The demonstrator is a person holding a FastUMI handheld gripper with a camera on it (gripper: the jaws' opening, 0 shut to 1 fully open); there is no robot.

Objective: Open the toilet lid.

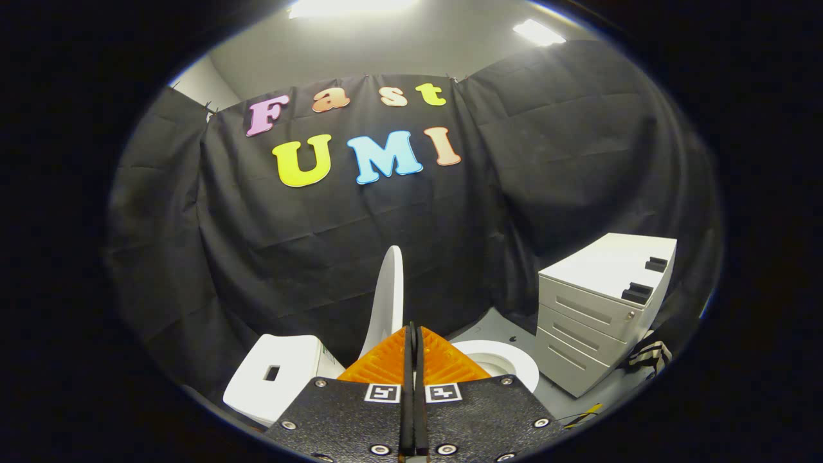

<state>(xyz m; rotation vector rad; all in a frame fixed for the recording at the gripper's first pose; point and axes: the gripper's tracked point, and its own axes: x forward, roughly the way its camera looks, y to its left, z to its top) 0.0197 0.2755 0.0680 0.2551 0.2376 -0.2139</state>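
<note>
The white toilet lid (pixel 388 296) stands raised on edge, nearly upright, just beyond my fingertips and a little left of them. To its right lies the white seat ring and bowl (pixel 508 360), uncovered. The white cistern (pixel 276 379) with a rectangular hole in its top sits to the left of the lid. My gripper (pixel 413 331) is shut, its two fingers pressed together with nothing between them, their tips just below and in front of the lid's edge. Whether the tips touch the lid I cannot tell.
A white drawer cabinet (pixel 601 308) with several drawers stands to the right of the toilet, two dark blocks on its top. A striped strap (pixel 649 354) lies at its right foot. Black cloth walls close the space behind. Grey floor (pixel 488 325) shows between toilet and cabinet.
</note>
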